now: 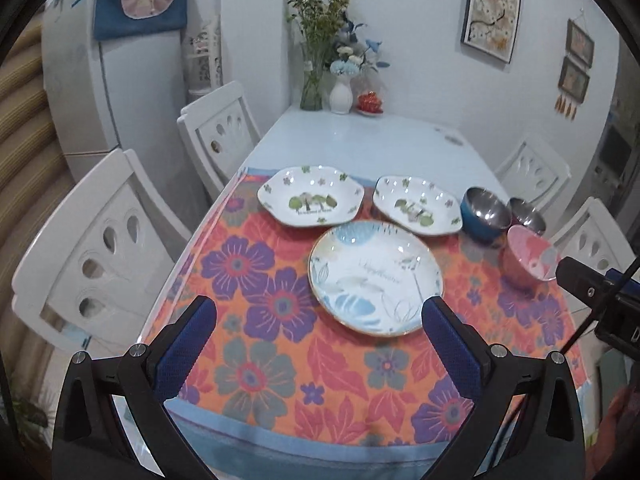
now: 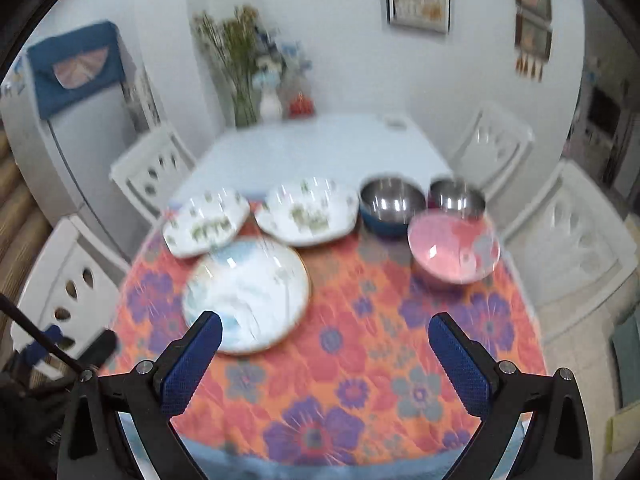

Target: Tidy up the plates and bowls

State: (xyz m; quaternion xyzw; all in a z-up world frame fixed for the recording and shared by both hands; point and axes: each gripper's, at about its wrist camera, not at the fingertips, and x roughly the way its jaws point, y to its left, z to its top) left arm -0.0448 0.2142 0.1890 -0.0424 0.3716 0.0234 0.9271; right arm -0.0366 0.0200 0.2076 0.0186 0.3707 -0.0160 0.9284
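Plates and bowls are sitting on a flowery cloth (image 1: 280,360) that is covering the near part of a white table (image 1: 360,136). Three plates are lying on the left side. A round plate (image 1: 376,278) with pale blue leaves is lying closest to the near edge. Behind it, two white plates with wavy rims are sitting side by side: the left wavy plate (image 1: 311,196) and the right wavy plate (image 1: 417,205), both with green pictures inside. The round plate seems to be just touching or overlapping their front rims.

Three bowls are standing to the right of the plates, all the right way up. A blue bowl (image 1: 484,214) with a shiny inside is sitting just beside the right wavy plate. A dark red bowl (image 1: 527,216), also shiny inside, is sitting next to it. A pink bowl (image 1: 530,258) is standing in front of those two, very close to them.

The left gripper (image 1: 319,324) is hanging above the near side of the cloth with its blue fingers (image 1: 186,354) spread wide and holding nothing. The right gripper (image 2: 325,338) is doing the same, with its fingers (image 2: 460,364) wide apart and nothing between them. The right wrist view is blurry.

At the far end of the table, vases of flowers (image 1: 320,64) are standing against the wall. White chairs (image 1: 100,248) are waiting along the sides.
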